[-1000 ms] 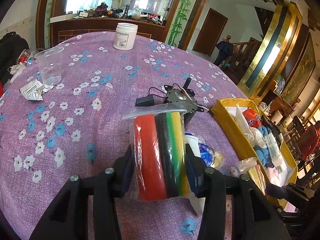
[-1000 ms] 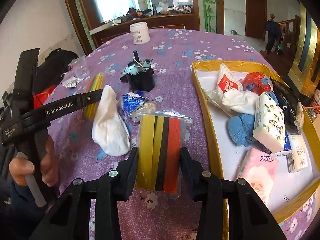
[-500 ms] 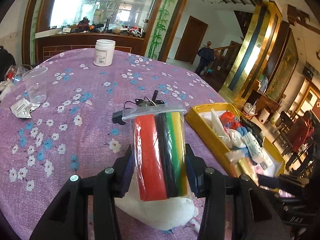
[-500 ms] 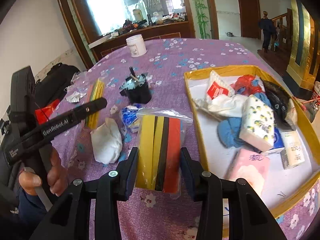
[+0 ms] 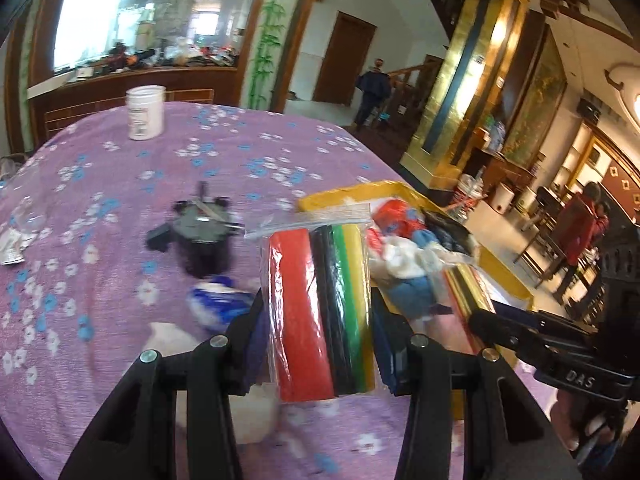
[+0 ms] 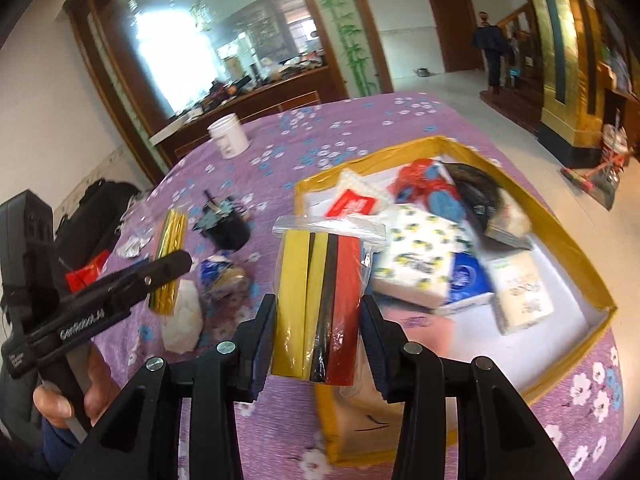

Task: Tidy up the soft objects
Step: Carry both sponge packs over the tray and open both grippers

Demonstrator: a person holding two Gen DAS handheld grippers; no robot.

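My left gripper (image 5: 318, 320) is shut on a clear bag of foam sheets (image 5: 316, 280), red, black, green and yellow, held upright above the purple flowered tablecloth (image 5: 100, 280). In the right wrist view my right gripper (image 6: 317, 312) is shut on a second bag of foam sheets (image 6: 320, 276), yellow, black and red, hanging over the near left rim of the yellow box (image 6: 560, 220). That box holds tissue packs (image 6: 420, 260), cloths and other soft things. The box (image 5: 504, 276) lies to the right of the left gripper.
On the cloth lie a black motor gadget (image 5: 200, 236), a blue and white packet (image 5: 218, 304), a white crumpled cloth (image 6: 184, 316) and a white jar (image 5: 145, 113) at the far side. A hand (image 6: 68, 392) grips the left tool. People stand in the room beyond.
Both grippers have risen and swung right towards the yellow box, each keeping its bag. The right bag has gone from over the tablecloth to over the box's near rim.
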